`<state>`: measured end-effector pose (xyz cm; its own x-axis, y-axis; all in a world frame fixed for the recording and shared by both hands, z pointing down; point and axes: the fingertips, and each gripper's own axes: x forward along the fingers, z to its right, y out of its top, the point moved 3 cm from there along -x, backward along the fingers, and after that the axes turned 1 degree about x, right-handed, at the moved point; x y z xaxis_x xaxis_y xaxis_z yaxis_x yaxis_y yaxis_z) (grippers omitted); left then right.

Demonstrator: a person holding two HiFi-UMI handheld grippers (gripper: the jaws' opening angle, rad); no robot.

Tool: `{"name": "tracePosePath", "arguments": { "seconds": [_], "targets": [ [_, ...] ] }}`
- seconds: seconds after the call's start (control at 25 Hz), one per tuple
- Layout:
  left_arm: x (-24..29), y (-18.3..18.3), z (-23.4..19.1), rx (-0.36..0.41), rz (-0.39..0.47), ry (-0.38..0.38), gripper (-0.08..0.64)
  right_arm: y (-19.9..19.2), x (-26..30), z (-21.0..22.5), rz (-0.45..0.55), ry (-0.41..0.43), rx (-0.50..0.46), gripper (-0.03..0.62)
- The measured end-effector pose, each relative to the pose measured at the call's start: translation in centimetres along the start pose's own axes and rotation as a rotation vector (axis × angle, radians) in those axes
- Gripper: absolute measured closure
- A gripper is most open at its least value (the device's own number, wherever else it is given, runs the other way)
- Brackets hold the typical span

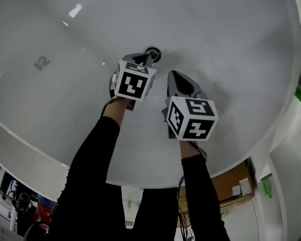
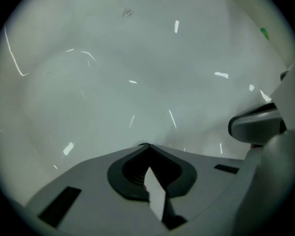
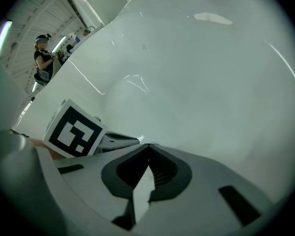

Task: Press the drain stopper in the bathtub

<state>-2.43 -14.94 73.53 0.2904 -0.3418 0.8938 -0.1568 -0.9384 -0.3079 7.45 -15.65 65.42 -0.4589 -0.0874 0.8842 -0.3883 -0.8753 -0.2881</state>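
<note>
The round chrome drain stopper (image 1: 153, 53) sits on the white bathtub floor (image 1: 215, 39) in the head view. My left gripper (image 1: 148, 57) is shut and its tip rests on or right at the stopper's near edge. In the left gripper view the jaws (image 2: 144, 145) meet at a point and hide the stopper. My right gripper (image 1: 172, 74) is shut with nothing in it and hovers a little to the right of and nearer than the stopper. The right gripper view shows its closed tip (image 3: 148, 145) over bare tub wall, with the left gripper's marker cube (image 3: 73, 129) beside it.
The tub rim (image 1: 140, 184) curves across the near side. A cardboard box (image 1: 236, 185) and white units stand outside the tub at the right. A person (image 3: 43, 60) stands far off beyond the tub. A small mark (image 1: 41, 62) lies on the tub floor at left.
</note>
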Motion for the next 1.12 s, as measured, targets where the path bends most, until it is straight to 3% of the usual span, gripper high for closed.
{"name": "tracePosePath", "arguments": {
  "seconds": [0.56,1.12],
  "targets": [
    [-9.3,3.3,2.2,0.092,0.102,-0.023,0.555,1.9,-4.8,-2.4,0.071,0.012,0.019,0.589],
    [-14.2,4.5,2.8,0.098,0.151,-0.027,0.555,2.5,-7.4,-2.7,0.102,-0.021,-0.011,0.589]
  ]
}}
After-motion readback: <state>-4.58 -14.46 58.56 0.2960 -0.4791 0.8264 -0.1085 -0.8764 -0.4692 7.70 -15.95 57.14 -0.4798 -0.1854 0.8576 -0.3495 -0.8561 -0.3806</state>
